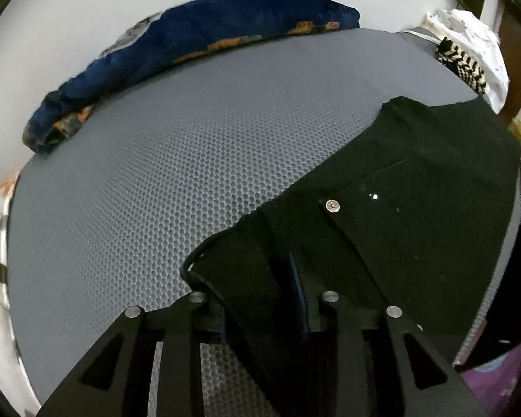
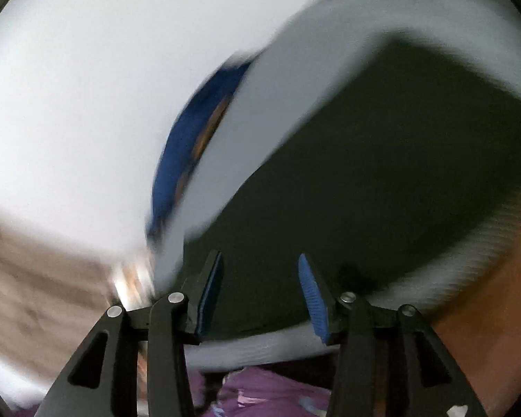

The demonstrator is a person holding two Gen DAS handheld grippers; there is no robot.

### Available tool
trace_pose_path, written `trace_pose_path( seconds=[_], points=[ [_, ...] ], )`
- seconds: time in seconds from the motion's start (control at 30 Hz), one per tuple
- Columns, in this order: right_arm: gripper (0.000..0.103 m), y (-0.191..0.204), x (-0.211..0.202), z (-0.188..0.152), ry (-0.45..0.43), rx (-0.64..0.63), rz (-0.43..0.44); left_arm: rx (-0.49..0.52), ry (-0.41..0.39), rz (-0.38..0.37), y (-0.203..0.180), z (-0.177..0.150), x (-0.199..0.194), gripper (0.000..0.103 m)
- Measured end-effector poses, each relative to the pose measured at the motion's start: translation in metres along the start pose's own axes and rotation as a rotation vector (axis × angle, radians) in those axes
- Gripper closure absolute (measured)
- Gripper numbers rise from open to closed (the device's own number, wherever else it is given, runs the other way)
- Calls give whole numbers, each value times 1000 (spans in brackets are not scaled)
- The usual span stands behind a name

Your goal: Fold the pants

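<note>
Left gripper (image 1: 260, 299): closed down on a bunched edge of the black pants (image 1: 416, 215), cloth pinched between its pads at the near edge of the bed.
Right gripper (image 2: 260, 292): spread wide with nothing between the blue pads (image 2: 314, 299); the view is motion-blurred, with dark cloth seen just beyond.
Pants: laid flat on the grey honeycomb-textured mattress (image 1: 156, 191), toward its right side, rivet (image 1: 332, 205) and pocket seam facing up.
Far edge: a blue blanket (image 1: 191, 52) is bunched against the wall.
Step judged: one corner is held; the second grasp is not yet made.
Next move: a matching edge must be gripped by the right gripper so the fold can be carried evenly.
</note>
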State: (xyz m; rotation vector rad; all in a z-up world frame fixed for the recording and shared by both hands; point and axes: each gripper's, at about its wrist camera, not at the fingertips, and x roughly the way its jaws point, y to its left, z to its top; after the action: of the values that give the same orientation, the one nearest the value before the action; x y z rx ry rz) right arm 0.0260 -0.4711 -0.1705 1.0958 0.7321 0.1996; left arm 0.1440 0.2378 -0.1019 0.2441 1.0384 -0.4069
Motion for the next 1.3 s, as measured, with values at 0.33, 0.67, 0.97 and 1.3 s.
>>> trace_pose_path(
  seconds=[0.33, 0.67, 0.97, 1.3],
  points=[
    [66, -46, -15, 25, -76, 79, 68, 248, 122, 172, -32, 0, -4, 59],
    [68, -71, -20, 30, -120, 184, 41, -481, -50, -57, 68, -28, -50, 11],
    [68, -73, -14, 31, -105, 198, 39, -299, -232, 173, -5, -23, -93, 11],
    [96, -68, 3, 18, -106, 188, 38, -100, -224, -115, -182, 9, -25, 11]
  ],
)
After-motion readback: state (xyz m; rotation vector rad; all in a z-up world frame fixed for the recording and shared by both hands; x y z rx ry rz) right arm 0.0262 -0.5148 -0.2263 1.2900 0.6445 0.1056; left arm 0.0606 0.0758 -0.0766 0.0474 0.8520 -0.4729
